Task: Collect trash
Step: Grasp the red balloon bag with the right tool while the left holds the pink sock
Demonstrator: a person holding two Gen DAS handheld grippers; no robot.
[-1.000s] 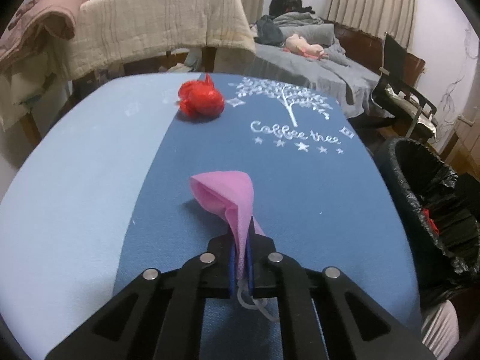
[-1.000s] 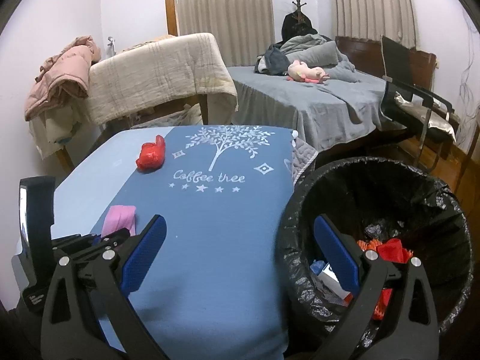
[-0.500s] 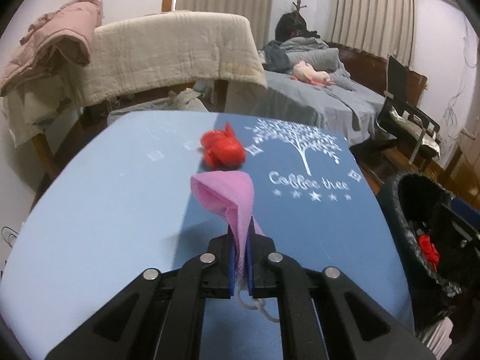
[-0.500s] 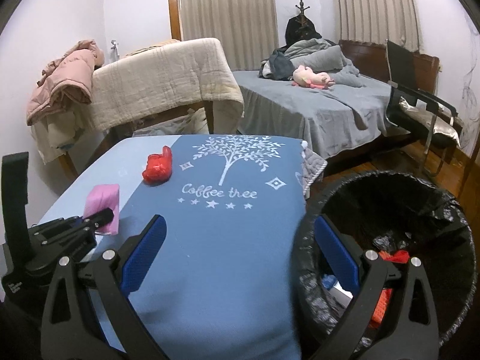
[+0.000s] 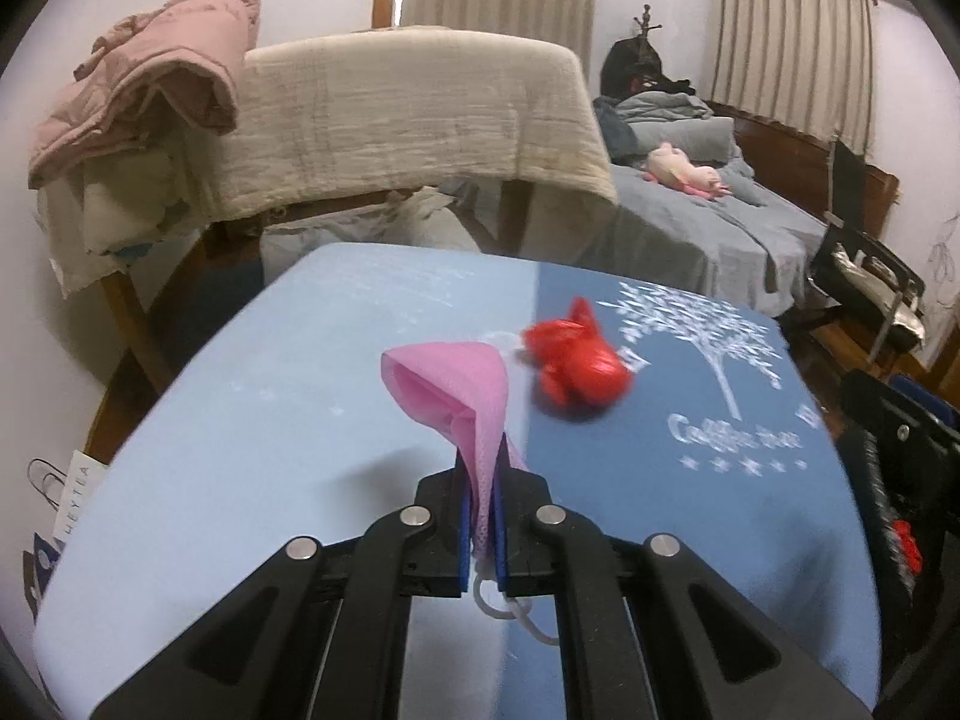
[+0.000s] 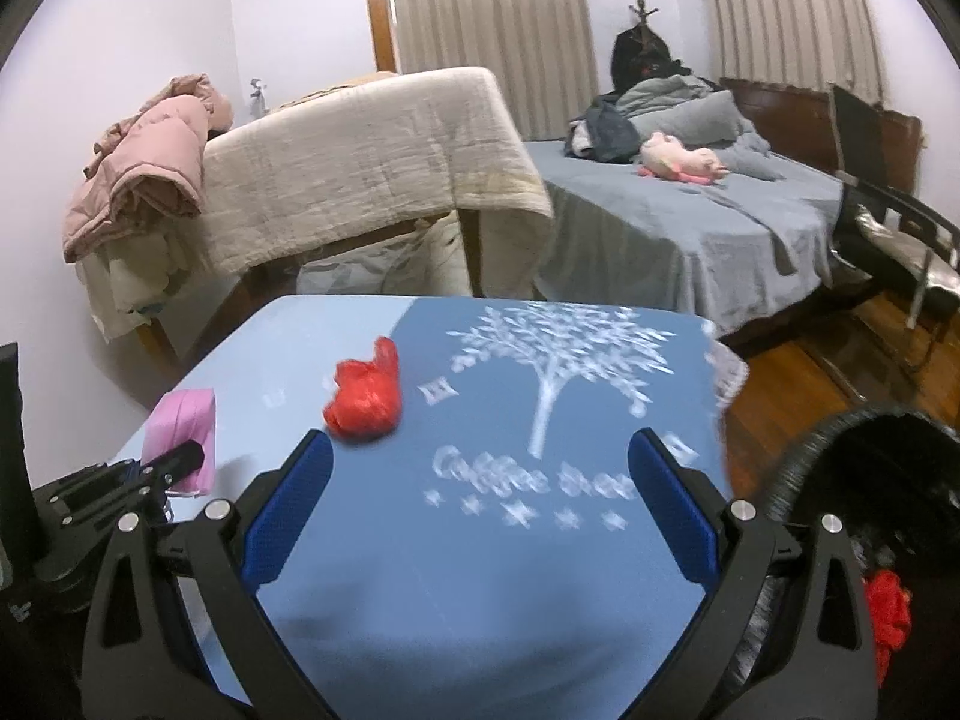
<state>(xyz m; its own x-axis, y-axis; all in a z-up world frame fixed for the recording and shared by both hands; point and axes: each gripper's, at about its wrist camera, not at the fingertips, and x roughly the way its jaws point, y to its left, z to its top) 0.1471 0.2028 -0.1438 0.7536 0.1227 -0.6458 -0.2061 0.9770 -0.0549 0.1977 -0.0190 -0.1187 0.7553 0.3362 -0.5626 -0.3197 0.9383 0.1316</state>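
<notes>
The left gripper [image 5: 480,516] is clamped on a pink mask [image 5: 456,390], held above the desk [image 5: 240,450]. The right gripper [image 6: 480,498] gapes wide, empty (red bag [image 6: 363,399] just beyond its left finger).

A lived-in bedroom at home — a grey-sheeted bed [image 6: 690,210] (plush toy [image 6: 681,159] on it), curtains [image 6: 492,6], a coat rack [image 6: 642,36].

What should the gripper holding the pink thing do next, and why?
Probably carry it over to the black-lined trash bin. The left gripper is shut on the pink mesh face mask, lifted off the blue tablecloth, while the bin stands beside the table.
</notes>
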